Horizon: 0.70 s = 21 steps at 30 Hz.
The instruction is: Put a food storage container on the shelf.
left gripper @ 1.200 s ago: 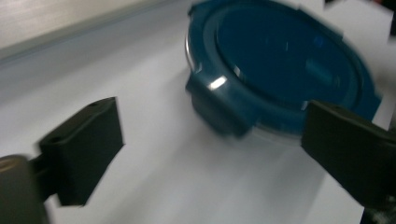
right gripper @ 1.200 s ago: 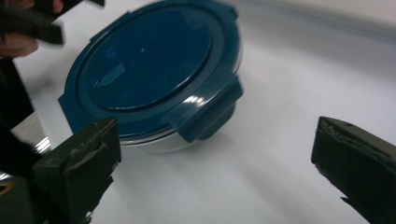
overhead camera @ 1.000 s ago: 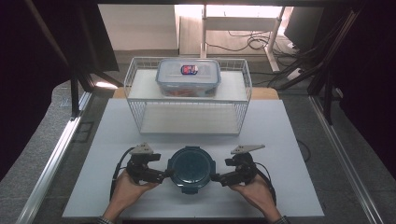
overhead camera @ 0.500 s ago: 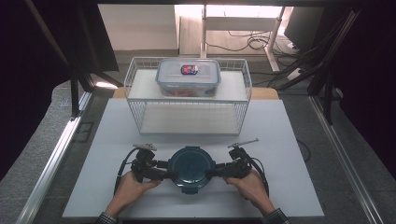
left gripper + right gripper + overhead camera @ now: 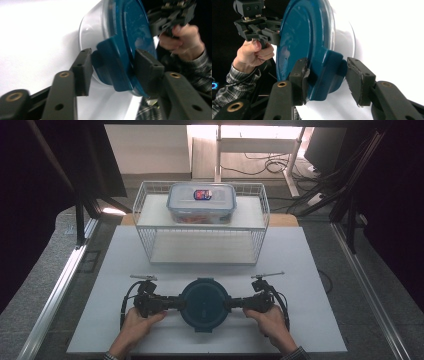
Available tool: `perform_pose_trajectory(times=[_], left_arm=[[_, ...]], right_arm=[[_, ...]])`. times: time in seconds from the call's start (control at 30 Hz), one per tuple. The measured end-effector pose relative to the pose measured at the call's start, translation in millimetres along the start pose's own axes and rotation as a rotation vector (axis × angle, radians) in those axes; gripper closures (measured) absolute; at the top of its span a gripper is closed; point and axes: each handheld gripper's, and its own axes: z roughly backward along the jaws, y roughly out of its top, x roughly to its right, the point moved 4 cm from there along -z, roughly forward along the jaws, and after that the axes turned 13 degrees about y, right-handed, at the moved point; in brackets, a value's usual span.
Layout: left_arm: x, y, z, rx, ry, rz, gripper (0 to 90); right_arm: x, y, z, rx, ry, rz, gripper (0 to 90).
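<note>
A round clear container with a dark teal lid [image 5: 204, 304] sits on the white table [image 5: 310, 270] near its front edge. My left gripper [image 5: 180, 304] comes at it from the left and my right gripper [image 5: 229, 304] from the right. In the left gripper view the jaws [image 5: 113, 72] have just been closing, and both pads now press on the lid's teal latch tab [image 5: 110, 67]. In the right gripper view the jaws [image 5: 327, 80] have likewise been closing. They now bracket the opposite latch tab [image 5: 329, 72], with the pads against its sides.
A white wire rack [image 5: 200, 237] stands behind the container at mid-table, with a clear lidded food box [image 5: 201, 202] on its top shelf. Cables trail from both grippers by the person's hands. Metal rails run along both sides of the table.
Both hands have rolled so the grippers' top plates now show edge-on. Both pairs of jaws have closed in onto the lid's side tabs. The container has stayed in place.
</note>
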Motion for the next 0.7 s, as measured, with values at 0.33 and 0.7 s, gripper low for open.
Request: perform_pose_trajectory(times=[0.33, 0.7], left_arm=[[12.6, -8.5, 7.9, 0.049, 0.017, 0.023, 57.5], [19.0, 1.4, 9.0, 0.050, 0.031, -0.031, 58.1]], right_arm=[[-15.8, -13.6, 4.2, 0.035, -0.034, 0.060, 57.1], [-28.9, -6.2, 9.9, 0.052, -0.098, 0.166, 57.4]])
